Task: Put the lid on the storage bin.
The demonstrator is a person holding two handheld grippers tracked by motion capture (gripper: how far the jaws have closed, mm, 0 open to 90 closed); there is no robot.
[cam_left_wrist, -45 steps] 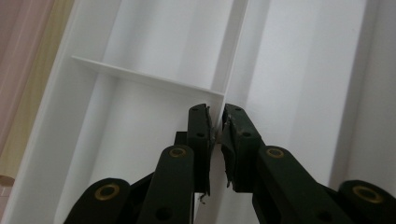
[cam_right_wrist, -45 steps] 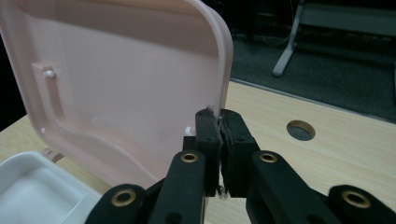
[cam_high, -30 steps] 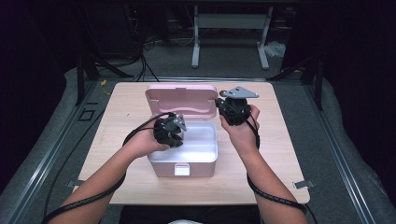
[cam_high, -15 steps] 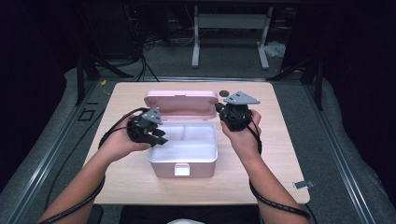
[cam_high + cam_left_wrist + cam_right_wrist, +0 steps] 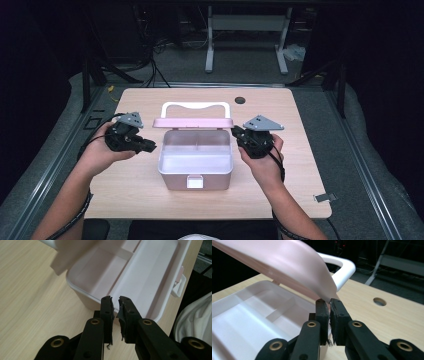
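A pink storage box (image 5: 196,165) sits near the middle of the table (image 5: 125,200), its front latch facing the near edge and its white carry handle (image 5: 196,106) pointing toward the far edge. The lid (image 5: 193,122) stands partway up, neither thrown back nor shut, and the reason shows in the right gripper view: the right gripper (image 5: 329,303) has its jaws clenched on the lid's right-hand corner (image 5: 327,293), pinching the thin pink edge so the lid is carried rather than left to fall. Gripping at a corner keeps the hand clear of the box's opening and gives leverage about the hinge along the far side.

The left gripper (image 5: 148,146) hovers off the box's left side, above bare table. In its own view the jaws have just been closing and stand almost together with nothing between them, aimed at the box's near wall (image 5: 82,296). It is probably clearing out so the lid can swing down, though the lid's direction of travel cannot be told.

The tray inside looks empty, a low divider (image 5: 125,268) splitting it in two.
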